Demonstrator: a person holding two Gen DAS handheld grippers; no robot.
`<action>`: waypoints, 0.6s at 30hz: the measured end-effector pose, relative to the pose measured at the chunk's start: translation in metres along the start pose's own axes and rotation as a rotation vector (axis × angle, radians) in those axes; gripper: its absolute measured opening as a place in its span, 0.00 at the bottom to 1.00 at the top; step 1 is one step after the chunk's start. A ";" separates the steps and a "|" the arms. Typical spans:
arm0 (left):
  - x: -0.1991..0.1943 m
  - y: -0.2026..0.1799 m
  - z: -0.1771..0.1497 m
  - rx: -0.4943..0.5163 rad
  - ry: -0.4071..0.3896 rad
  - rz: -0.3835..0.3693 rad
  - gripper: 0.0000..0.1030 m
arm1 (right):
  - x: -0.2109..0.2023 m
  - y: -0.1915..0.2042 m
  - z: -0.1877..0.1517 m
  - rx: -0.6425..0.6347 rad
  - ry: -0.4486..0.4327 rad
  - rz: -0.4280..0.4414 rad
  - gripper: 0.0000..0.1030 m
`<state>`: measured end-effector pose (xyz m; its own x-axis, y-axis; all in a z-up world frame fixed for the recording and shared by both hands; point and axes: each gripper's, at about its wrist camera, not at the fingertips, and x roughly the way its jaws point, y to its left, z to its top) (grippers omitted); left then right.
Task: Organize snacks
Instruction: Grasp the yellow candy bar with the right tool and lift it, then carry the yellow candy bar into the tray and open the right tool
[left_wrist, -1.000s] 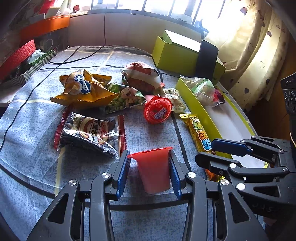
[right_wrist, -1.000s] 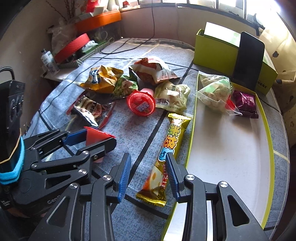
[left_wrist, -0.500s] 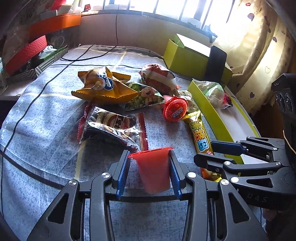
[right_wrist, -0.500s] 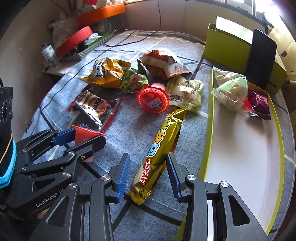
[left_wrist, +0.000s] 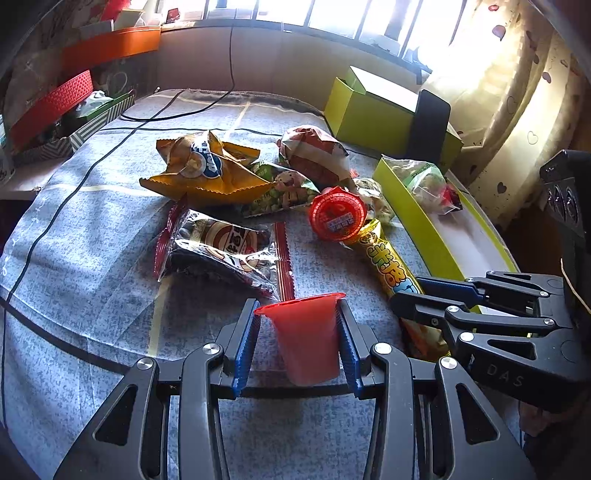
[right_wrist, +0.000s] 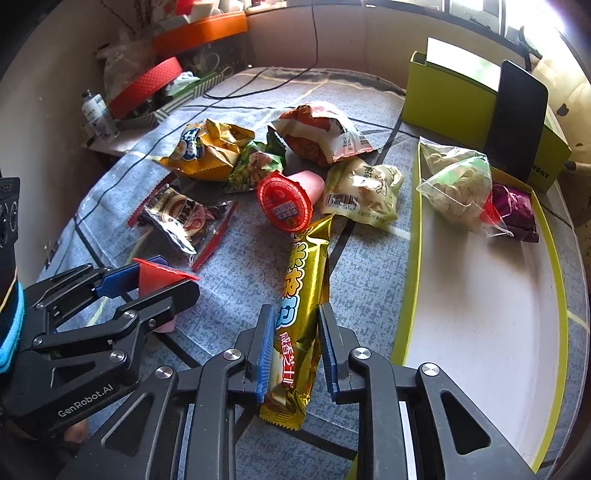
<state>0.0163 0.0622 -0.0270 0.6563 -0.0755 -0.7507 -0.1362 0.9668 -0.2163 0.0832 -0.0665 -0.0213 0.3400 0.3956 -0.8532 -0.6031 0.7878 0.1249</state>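
Early on: two bags in tray (right_wrist: 413, 258), approx. six snacks left on cloth. Left gripper (left_wrist: 299, 341) clamps red cup (left_wrist: 304, 339). Right gripper (right_wrist: 295, 350) closing round gold bar (right_wrist: 303, 295), beside tray.

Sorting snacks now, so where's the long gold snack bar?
In the right wrist view the gold snack bar lies on the grey cloth left of the green tray, between the closing right gripper pads.

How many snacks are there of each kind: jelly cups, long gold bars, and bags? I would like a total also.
Jelly cups: 2, one in the left gripper, one lying on the cloth
Long gold bar: 1
Bags on the cloth: 5
Bags in the tray: 2
Total: 10
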 end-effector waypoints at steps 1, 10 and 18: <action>-0.001 -0.001 0.000 0.001 -0.001 0.000 0.41 | -0.002 0.000 -0.002 0.002 -0.003 0.008 0.20; -0.010 -0.009 0.001 0.010 -0.014 -0.008 0.41 | -0.023 -0.001 -0.012 0.012 -0.054 0.055 0.19; -0.022 -0.015 0.005 0.012 -0.040 -0.002 0.41 | -0.044 -0.005 -0.016 0.032 -0.118 0.096 0.19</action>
<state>0.0078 0.0506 -0.0037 0.6856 -0.0681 -0.7247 -0.1263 0.9694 -0.2106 0.0595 -0.0952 0.0072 0.3660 0.5209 -0.7712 -0.6141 0.7578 0.2205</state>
